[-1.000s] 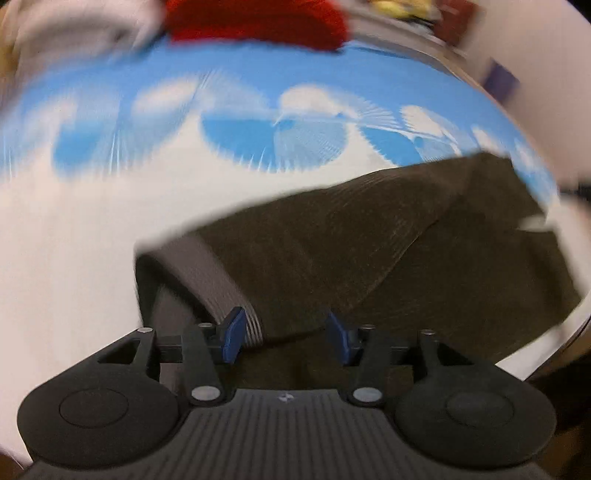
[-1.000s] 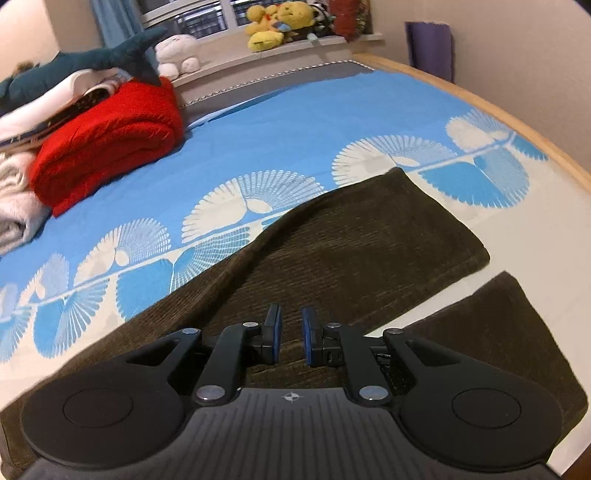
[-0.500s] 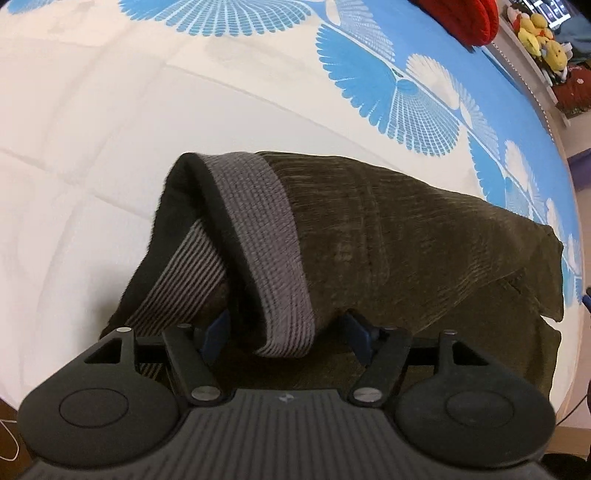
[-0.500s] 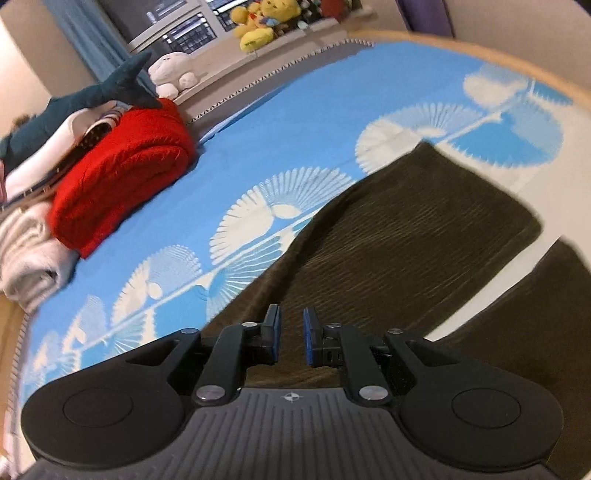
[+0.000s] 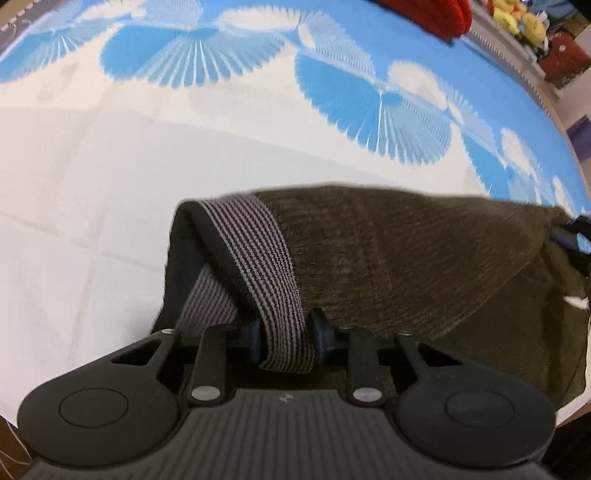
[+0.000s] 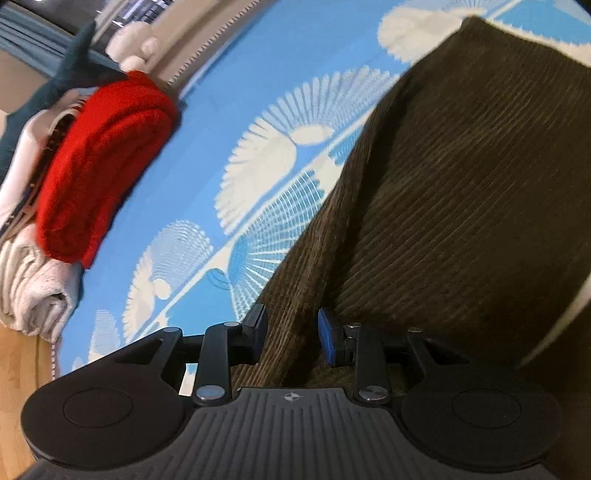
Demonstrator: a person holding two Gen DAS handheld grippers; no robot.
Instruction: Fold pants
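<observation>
The dark brown corduroy pants (image 5: 406,258) lie on a bedspread printed with blue and white fan shapes (image 5: 369,99), their grey striped elastic waistband (image 5: 258,266) turned up at the near end. The left gripper (image 5: 286,338) points steeply down at that waistband; its jaws are closing, and the band's folded loop sits between the fingers, pinched at both sides. In the right wrist view, a raised fold of the corduroy runs between the fingers of the right gripper (image 6: 291,332), whose jaws are opening, with gaps showing beside the cloth. That gripper shows at the far right edge of the left wrist view, at the pants' other end. Beyond the pants, well apart, a folded red knit blanket (image 6: 107,162) rests against rolled cream towels (image 6: 33,295), with yellow plush toys (image 5: 517,22) on a ledge.
</observation>
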